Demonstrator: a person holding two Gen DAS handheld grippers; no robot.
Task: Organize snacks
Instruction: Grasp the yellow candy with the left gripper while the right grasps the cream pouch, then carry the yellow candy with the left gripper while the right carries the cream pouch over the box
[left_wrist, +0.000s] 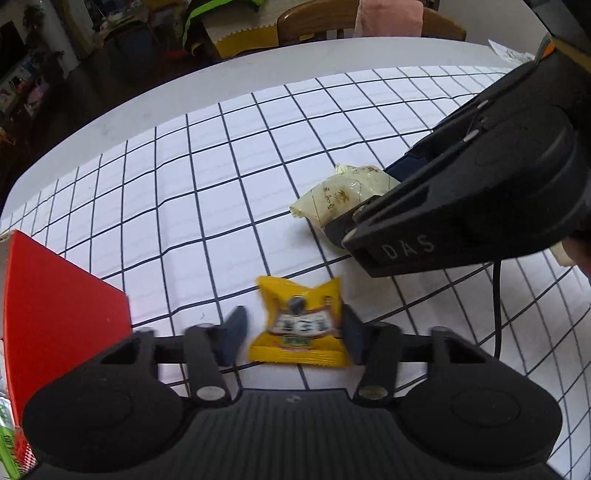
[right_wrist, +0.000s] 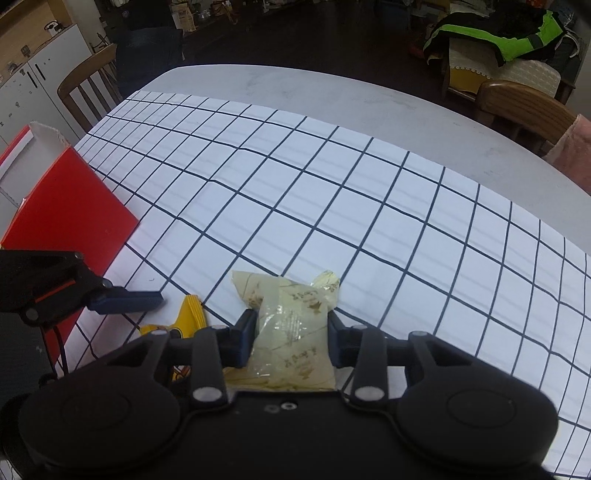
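On the round white table with its dark-lined grid paper (right_wrist: 332, 206), two small snacks lie close together. The right gripper (right_wrist: 291, 332) pinches a pale cream, crinkly plastic snack packet (right_wrist: 291, 325) at its middle; both blue pads press into its sides and the wrapper bulges above and below them. Just to its left, the left gripper (left_wrist: 295, 332) straddles a small yellow foil snack pouch with a printed label (left_wrist: 299, 328). Its right pad touches the pouch's edge, but the left pad stands a little off, blurred, so this claw is spread around the pouch and not yet gripping.

An open red cardboard box with a white inside (right_wrist: 70, 206) stands at the table's left edge, near the yellow pouch, and looks like the likely place for both.

Both packets seem light, soft and air-puffed, with slick film that may slide or crumple. I judge the safest hold is across the plump middle, as the right claw has it, squeezing gently so the contents are not crushed; the sealed crimped ends would be thin and slippery
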